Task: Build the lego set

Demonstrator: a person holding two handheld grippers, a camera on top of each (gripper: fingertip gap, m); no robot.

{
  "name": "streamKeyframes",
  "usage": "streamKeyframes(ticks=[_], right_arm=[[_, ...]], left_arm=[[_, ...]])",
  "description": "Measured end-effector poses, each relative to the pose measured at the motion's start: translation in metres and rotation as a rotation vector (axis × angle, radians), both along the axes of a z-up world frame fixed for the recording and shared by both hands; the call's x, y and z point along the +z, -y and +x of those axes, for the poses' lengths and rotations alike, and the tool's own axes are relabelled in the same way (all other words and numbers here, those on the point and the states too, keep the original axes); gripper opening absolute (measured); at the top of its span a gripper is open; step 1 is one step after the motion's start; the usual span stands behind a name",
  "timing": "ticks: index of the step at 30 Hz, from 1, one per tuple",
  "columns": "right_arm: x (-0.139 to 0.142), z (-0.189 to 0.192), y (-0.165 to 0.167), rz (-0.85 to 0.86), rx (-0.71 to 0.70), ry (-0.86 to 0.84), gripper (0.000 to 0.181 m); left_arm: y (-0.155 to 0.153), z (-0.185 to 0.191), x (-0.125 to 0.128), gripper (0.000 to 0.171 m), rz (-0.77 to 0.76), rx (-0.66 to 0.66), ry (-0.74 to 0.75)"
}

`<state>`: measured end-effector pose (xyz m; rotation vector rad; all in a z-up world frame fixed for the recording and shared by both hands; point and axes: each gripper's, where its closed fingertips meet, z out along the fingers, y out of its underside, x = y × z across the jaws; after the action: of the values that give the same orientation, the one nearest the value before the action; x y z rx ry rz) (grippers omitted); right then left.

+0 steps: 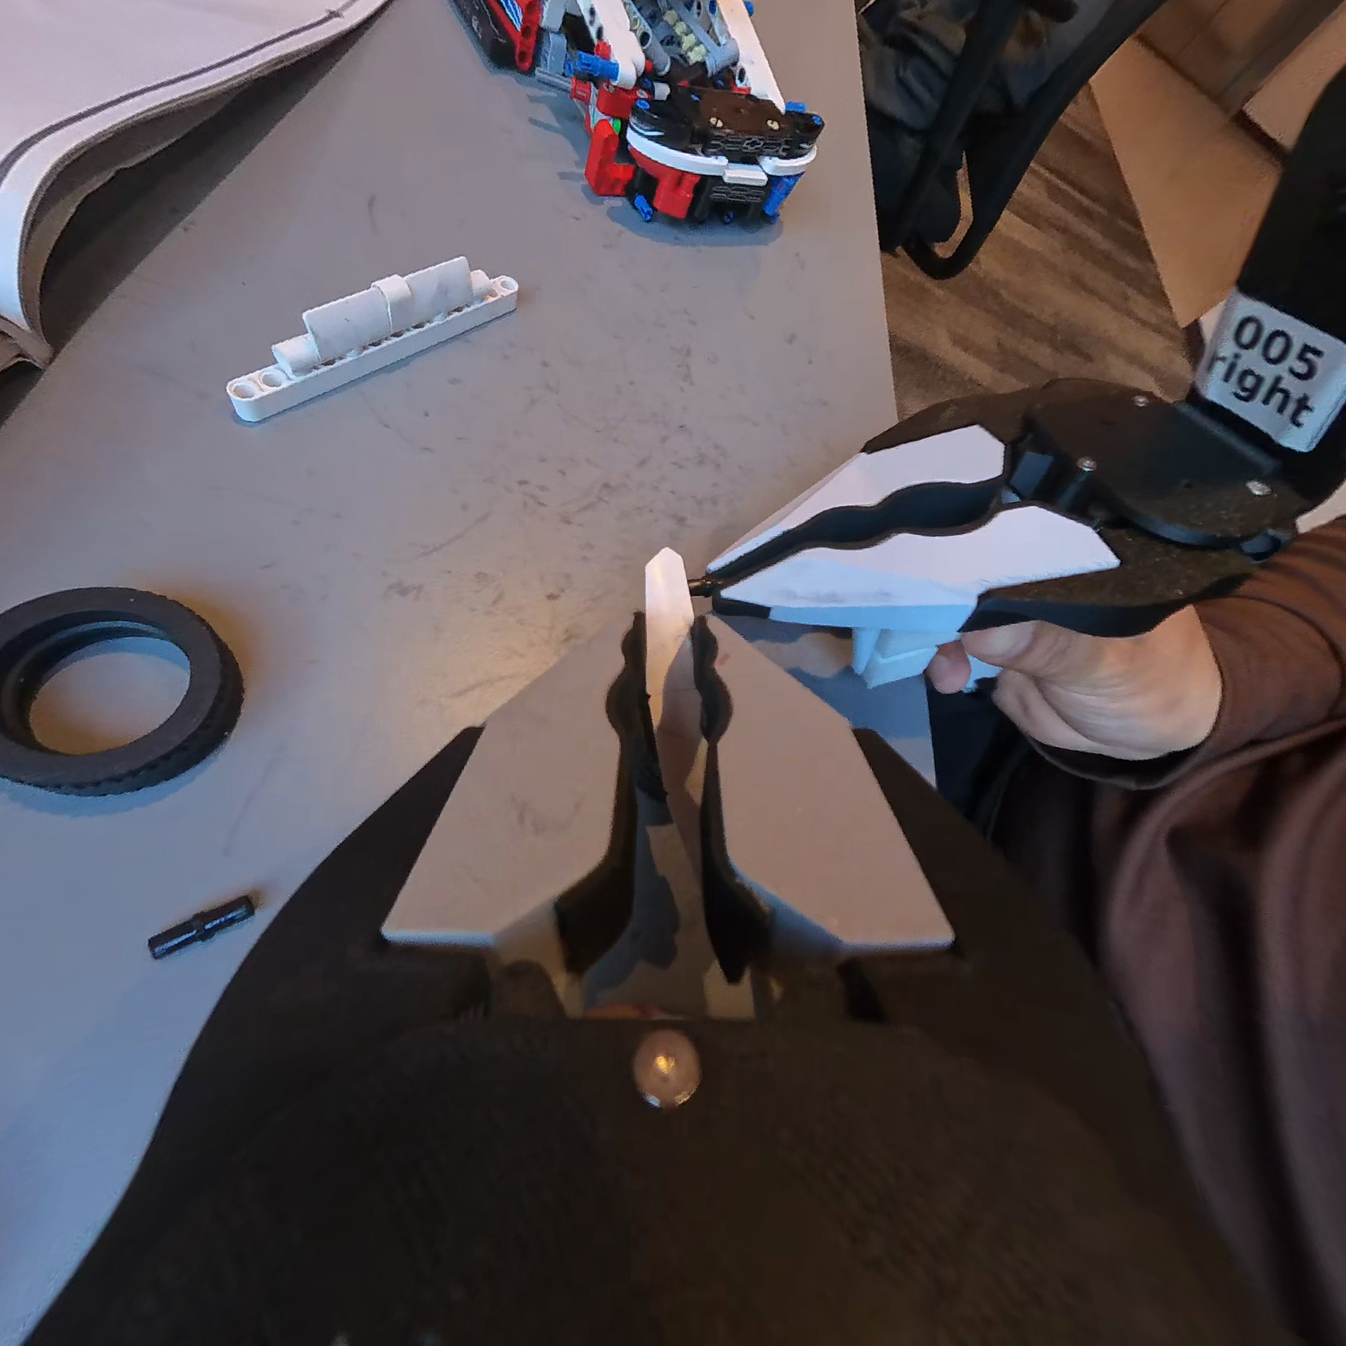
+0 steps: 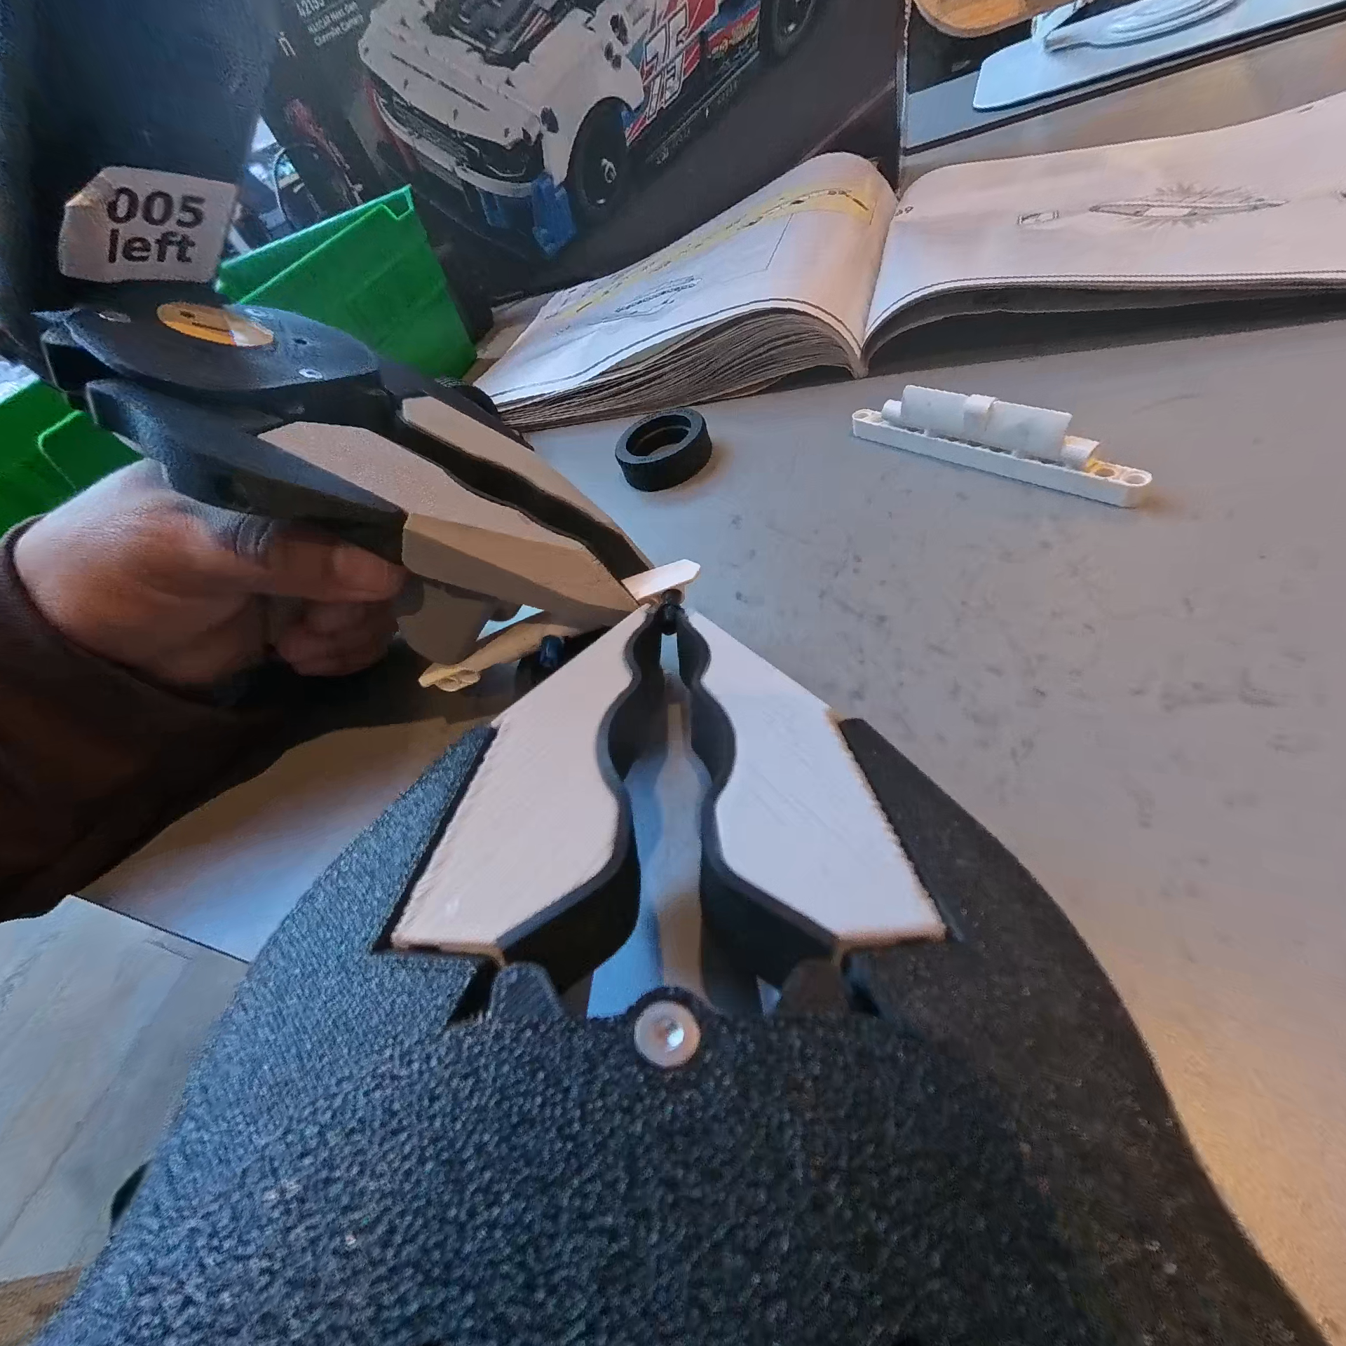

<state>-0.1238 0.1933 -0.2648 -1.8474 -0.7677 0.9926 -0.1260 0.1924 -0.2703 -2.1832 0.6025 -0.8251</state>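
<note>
My left gripper (image 1: 668, 628) is shut on a small white piece (image 1: 666, 608), whose tip sticks out past the fingertips; it also shows in the right wrist view (image 2: 668, 577). My right gripper (image 2: 668, 619) is shut on a small black pin (image 2: 668, 615) and holds its end against the white piece's side, seen from the left wrist view (image 1: 701, 585). Both grippers meet above the grey table's (image 1: 437, 510) near right edge. The part-built red, white and black car (image 1: 677, 109) stands at the far side. A white beam assembly (image 1: 371, 339) lies in the middle of the table and shows in the right wrist view (image 2: 1001, 444).
A black tyre (image 1: 120, 688) lies at the left and a loose black pin (image 1: 202, 926) nearer me. An open instruction booklet (image 2: 874, 277) lies at the back, with the set's box (image 2: 583, 109) and green bins (image 2: 349, 291) behind. A white part (image 2: 481, 659) lies under the left gripper.
</note>
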Motion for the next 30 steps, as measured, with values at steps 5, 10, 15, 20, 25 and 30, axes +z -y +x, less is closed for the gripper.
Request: streamKeyframes(ticks=[5,10,15,20,25,30], right_arm=[[-0.004,0.0004,-0.0002,0.074,-0.002,0.069,0.004],[-0.0042,0.0002,-0.0006,0.071,0.003,0.092,0.004],[-0.0029,-0.0003,0.0011,-0.025,0.065,0.071,0.003],[-0.0048,-0.0022,0.0027,-0.095,0.101,0.048,0.003],[-0.0033,-0.0007,0.0054,-0.244,0.175,-0.012,0.003],[-0.0038,-0.0046,0.0065,-0.345,0.212,-0.075,0.002]], left_arm=[[-0.0009,0.0011,0.0007,0.01,-0.001,0.016,0.016],[-0.0007,0.001,0.0013,0.01,0.011,0.012,0.006],[0.0002,-0.0004,0.0011,0.01,0.083,-0.018,-0.103],[0.0015,-0.0015,0.0007,0.01,0.118,-0.043,-0.156],[0.0029,-0.0008,0.0014,0.01,0.169,-0.081,-0.22],[0.0039,-0.0039,0.001,0.01,0.152,-0.086,-0.209]])
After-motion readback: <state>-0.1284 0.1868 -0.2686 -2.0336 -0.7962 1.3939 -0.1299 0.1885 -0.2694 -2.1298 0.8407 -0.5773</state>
